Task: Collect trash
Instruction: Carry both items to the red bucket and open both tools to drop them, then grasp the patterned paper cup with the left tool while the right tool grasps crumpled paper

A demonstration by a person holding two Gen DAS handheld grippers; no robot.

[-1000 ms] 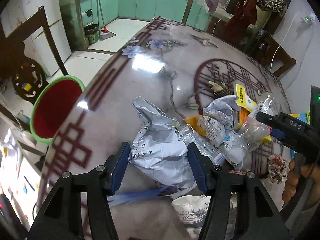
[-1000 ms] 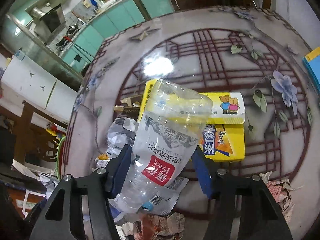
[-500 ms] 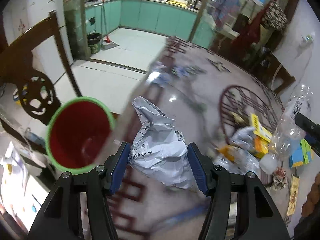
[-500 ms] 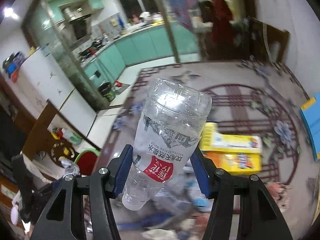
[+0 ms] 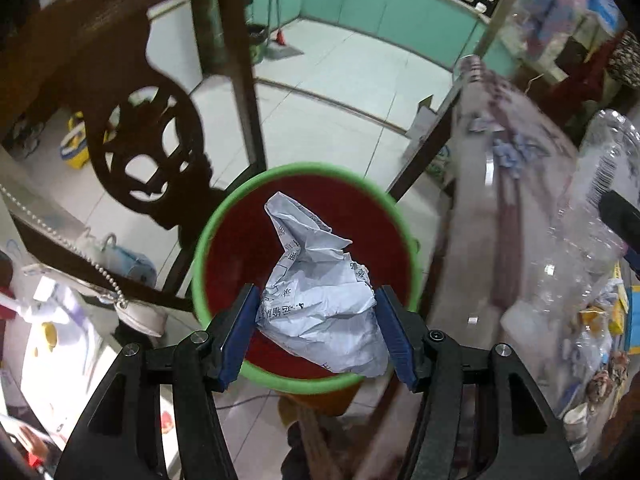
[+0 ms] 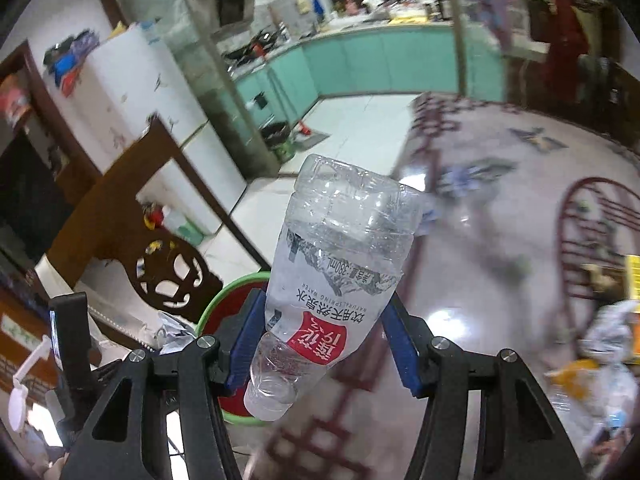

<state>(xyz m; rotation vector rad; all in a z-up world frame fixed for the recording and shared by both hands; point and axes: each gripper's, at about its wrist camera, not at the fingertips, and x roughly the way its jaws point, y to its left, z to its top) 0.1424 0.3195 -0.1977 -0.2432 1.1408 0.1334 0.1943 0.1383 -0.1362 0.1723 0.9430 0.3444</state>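
My left gripper (image 5: 316, 332) is shut on a crumpled white printed paper wad (image 5: 320, 304) and holds it above the red bin with a green rim (image 5: 208, 240) on the floor beside the table. My right gripper (image 6: 324, 344) is shut on a clear plastic water bottle (image 6: 340, 276) with a red label, held cap-down above the table edge. The bottle also shows at the right of the left wrist view (image 5: 600, 184). The bin shows low left in the right wrist view (image 6: 224, 296), partly hidden by the fingers.
A dark carved wooden chair (image 5: 132, 120) stands left of the bin. The patterned round table (image 6: 500, 208) lies to the right, with more wrappers and bottles (image 5: 592, 320) on it. White tiled floor (image 5: 340, 100) and teal kitchen cabinets (image 6: 380, 60) lie beyond.
Both grippers have swung left off the table with their loads. The left one now hangs the paper wad over the bin; the right one has lifted the bottle toward the table edge.
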